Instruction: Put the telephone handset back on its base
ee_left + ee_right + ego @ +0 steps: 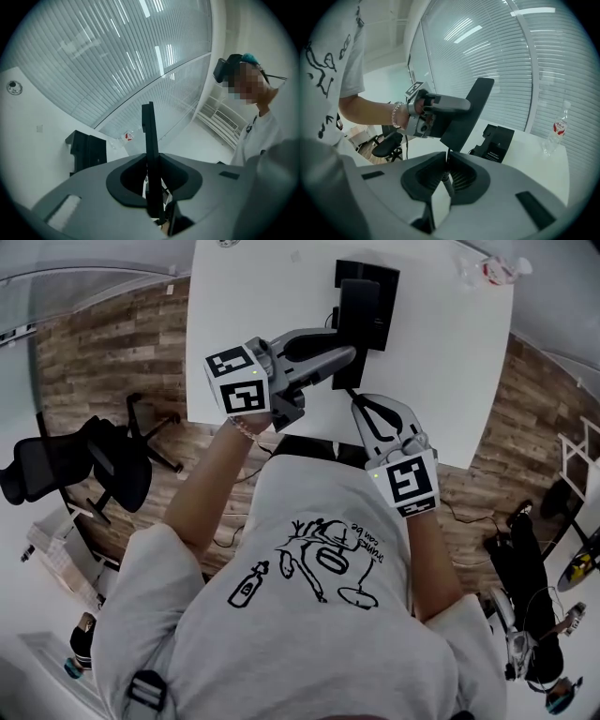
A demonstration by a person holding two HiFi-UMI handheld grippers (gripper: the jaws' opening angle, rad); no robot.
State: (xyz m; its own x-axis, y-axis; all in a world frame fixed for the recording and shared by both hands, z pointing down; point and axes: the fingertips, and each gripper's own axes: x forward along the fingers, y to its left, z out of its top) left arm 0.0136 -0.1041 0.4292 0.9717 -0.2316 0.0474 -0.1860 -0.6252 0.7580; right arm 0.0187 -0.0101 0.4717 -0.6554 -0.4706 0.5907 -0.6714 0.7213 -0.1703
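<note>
The handset (359,315) is not yet on its base (389,282), so the main step remains undone. The left gripper (347,357) is clamped on the handset's thin edge and holds it tilted in the air. In the right gripper view the base sits on the white table (450,381) at about 4 o'clock of the raised handset, clearly apart from it. The right gripper (446,168) has its jaws pinched together on the coiled cord (448,183) just below the handset. What seems left is lowering the handset into the cradle at the table's 12 o'clock edge, then letting go.
</note>
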